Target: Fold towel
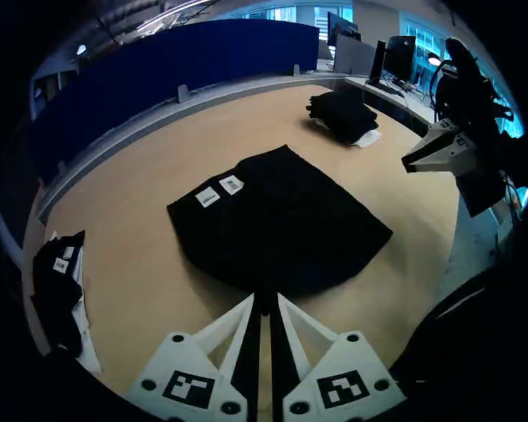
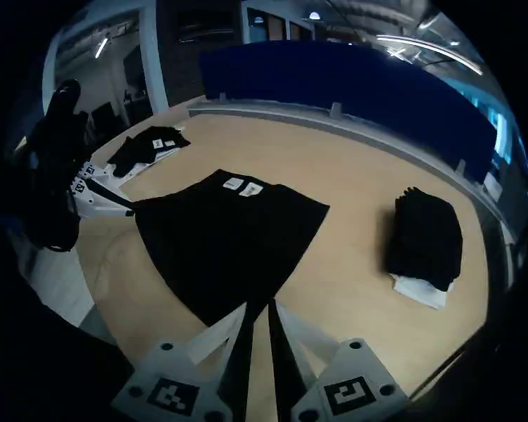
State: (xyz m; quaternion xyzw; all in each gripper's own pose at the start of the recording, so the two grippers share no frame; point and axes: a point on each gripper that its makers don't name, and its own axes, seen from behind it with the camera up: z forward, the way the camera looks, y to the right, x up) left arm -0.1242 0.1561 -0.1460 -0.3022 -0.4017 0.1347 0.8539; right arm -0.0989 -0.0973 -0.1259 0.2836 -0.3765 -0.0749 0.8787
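Observation:
A black towel (image 1: 278, 225) (image 2: 225, 239) lies flat on the wooden table, folded over, with two white tags (image 1: 218, 191) near its far edge. My left gripper (image 1: 264, 294) sits at the towel's near edge, jaws closed on the cloth. The right gripper view shows that same gripper (image 2: 129, 209) pinching the towel's left corner. My right gripper (image 2: 260, 304) is shut with nothing in it, just off the towel's near corner. In the left gripper view it (image 1: 407, 165) hangs to the right, apart from the towel, held by a hand in a black glove.
A stack of folded black towels (image 1: 343, 116) (image 2: 424, 239) rests on a white cloth at one end of the table (image 1: 144, 232). A loose pile of black towels (image 1: 56, 288) (image 2: 148, 148) lies at the other end. A blue partition (image 1: 172, 63) lines the far side.

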